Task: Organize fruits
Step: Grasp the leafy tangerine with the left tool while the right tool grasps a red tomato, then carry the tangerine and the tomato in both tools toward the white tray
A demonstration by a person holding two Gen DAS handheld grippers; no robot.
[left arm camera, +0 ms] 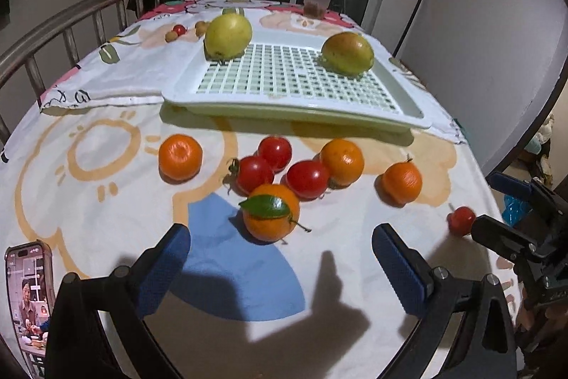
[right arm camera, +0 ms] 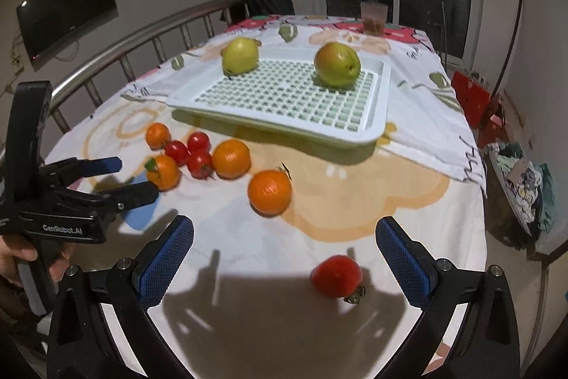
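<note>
Both claws are hovering low over the table (right arm camera: 408,201), fingers spread and holding nothing. The left claw (left arm camera: 280,267), labelled "GenRobot.AI", is facing the leafed orange (left arm camera: 271,217). The right claw (right arm camera: 284,258) is bracketing a lone tomato (right arm camera: 336,275) near the table's edge. Two pears are sitting on the white tray (right arm camera: 376,119).

Two wrist fisheyes look low across the same cloth-covered table (left arm camera: 117,201) toward a dark window at the top of each frame.

The left wrist view sits close over the table's near edge, its own blue fingers (left arm camera: 167,269) filling the lower frame, the white tray (left arm camera: 177,95) at centre; the right gripper (left arm camera: 514,237) intrudes at its right edge. The right wrist view looks from further right, slightly angled left, the left gripper (right arm camera: 138,180) at its left edge. Both share the tray (right arm camera: 380,116), its two green fruits and the oranges and tomatoes before it.
</note>
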